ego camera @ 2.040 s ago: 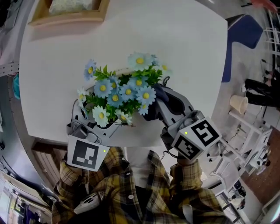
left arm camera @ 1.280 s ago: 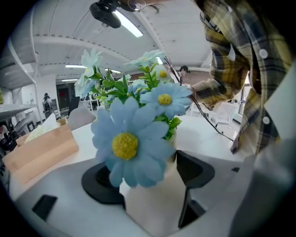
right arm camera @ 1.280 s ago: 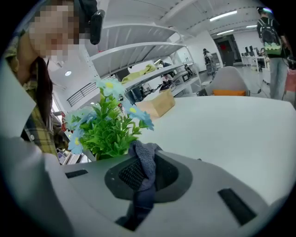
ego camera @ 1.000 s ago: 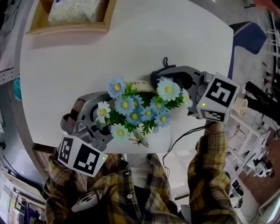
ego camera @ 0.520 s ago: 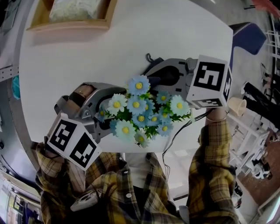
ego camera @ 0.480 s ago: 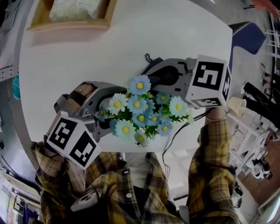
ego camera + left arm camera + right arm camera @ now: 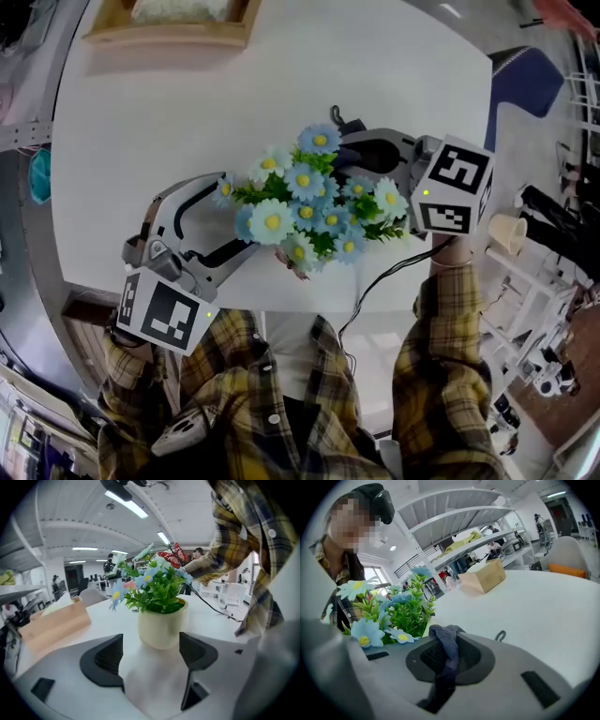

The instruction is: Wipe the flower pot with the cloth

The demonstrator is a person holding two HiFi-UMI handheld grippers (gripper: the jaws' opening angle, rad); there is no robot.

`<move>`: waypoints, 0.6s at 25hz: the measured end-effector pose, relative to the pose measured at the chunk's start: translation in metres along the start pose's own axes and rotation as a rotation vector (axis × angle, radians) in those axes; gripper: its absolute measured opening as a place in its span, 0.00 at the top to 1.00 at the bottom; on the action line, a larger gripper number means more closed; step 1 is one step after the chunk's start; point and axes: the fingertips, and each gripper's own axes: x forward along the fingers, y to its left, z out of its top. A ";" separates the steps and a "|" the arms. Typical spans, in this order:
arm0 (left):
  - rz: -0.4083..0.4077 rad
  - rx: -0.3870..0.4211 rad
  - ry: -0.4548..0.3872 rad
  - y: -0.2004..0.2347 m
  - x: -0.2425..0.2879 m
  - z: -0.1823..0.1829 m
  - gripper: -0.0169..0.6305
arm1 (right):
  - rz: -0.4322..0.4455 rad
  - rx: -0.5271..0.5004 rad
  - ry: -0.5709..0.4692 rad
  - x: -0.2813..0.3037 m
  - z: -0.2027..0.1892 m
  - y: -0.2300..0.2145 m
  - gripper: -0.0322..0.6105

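Note:
The cream flower pot (image 7: 161, 626) with blue daisies and green leaves (image 7: 305, 202) stands on the white table (image 7: 187, 112). In the head view the blooms hide the pot. My left gripper (image 7: 234, 216) is open at the pot's near-left side. In the left gripper view the pot stands just beyond the left gripper (image 7: 152, 653), with a gap on each side. My right gripper (image 7: 352, 155) is at the far-right side of the flowers, shut on a dark blue cloth (image 7: 446, 645) that hangs over its pad beside the leaves (image 7: 405, 613).
A wooden box (image 7: 169, 23) with white filling stands at the table's far left edge, and shows again as a tan box (image 7: 483, 578). A black cable (image 7: 375, 281) trails over the near edge. A blue chair (image 7: 525, 70) and a paper cup (image 7: 511, 234) are off to the right.
The left gripper has drawn back toward the near left and its jaws now stand apart from the pot. The flowers shifted slightly away and right. The right gripper, still holding the cloth, moved a little nearer.

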 end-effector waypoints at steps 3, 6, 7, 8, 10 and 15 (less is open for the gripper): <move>0.070 -0.121 0.007 -0.017 -0.010 -0.005 0.41 | -0.061 0.046 -0.026 -0.003 -0.008 0.004 0.93; 0.129 -0.258 -0.039 -0.029 -0.015 0.000 0.41 | -0.135 0.095 -0.066 -0.004 -0.015 0.008 0.93; 0.148 -0.301 -0.057 -0.032 -0.015 0.001 0.41 | -0.165 0.108 -0.079 -0.005 -0.017 0.009 0.93; 0.163 -0.339 -0.071 -0.035 -0.014 0.002 0.41 | -0.195 0.120 -0.091 -0.006 -0.019 0.010 0.93; 0.174 -0.400 -0.095 -0.044 -0.011 0.007 0.41 | -0.242 0.148 -0.115 -0.009 -0.024 0.013 0.93; 0.226 -0.431 -0.121 -0.066 -0.007 0.022 0.39 | -0.283 0.220 -0.177 -0.024 -0.044 0.041 0.93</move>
